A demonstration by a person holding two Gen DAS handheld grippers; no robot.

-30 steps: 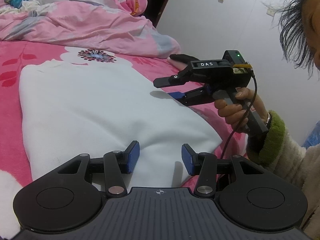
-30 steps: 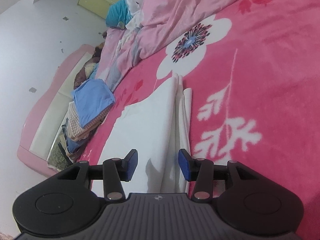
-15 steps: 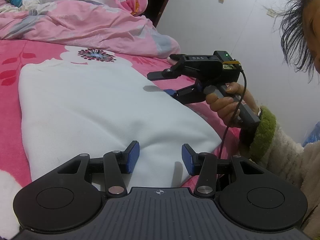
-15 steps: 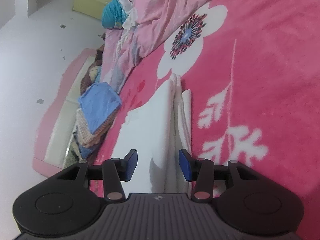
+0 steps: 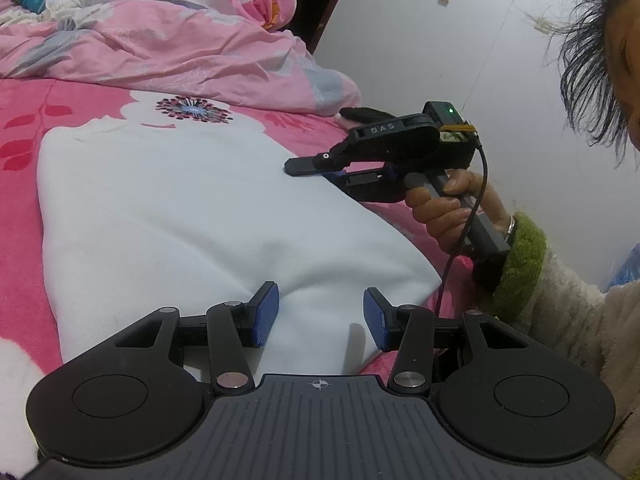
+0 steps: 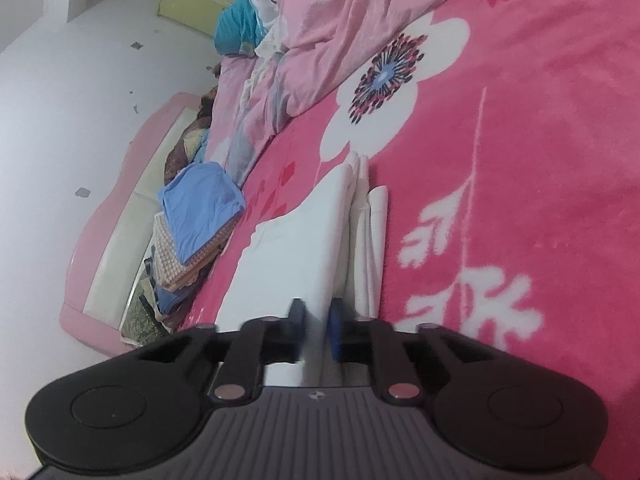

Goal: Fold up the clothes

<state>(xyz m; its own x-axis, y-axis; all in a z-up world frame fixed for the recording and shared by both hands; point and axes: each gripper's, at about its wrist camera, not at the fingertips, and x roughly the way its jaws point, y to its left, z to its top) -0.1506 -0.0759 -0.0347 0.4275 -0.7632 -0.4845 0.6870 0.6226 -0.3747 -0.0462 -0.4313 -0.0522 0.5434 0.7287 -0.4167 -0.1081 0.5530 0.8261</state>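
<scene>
Lying flat on a bed covered by a bright pink blanket (image 5: 24,120) with large white flowers is a white garment (image 5: 180,216), folded into a long shape with layered edges along one side. It fills the middle of the left wrist view and runs away from the camera in the right wrist view.

The left tongs (image 5: 320,314) sit low at the garment's near edge. Their two blue pads stand partly apart, with white cloth lying in the gap between them but not pinched by either pad.

The right tongs (image 6: 316,332) are at the garment's side edge. Their jaws have just been closing and now stand nearly together, blurred with motion, with a fold of the white cloth between the blue pads. Whether the pads already press on the cloth is hard to tell. In the left wrist view the same tool appears side-on, black with a small green light, held by a person's hand (image 5: 448,212) in a cream sleeve with a green fuzzy cuff (image 5: 520,260).

Behind the garment a rumpled pink duvet (image 5: 160,40) is heaped on the bed. At the far side, against a pink and cream headboard (image 6: 108,240), rests a stack of folded clothes (image 6: 196,232) with a blue piece on top.
</scene>
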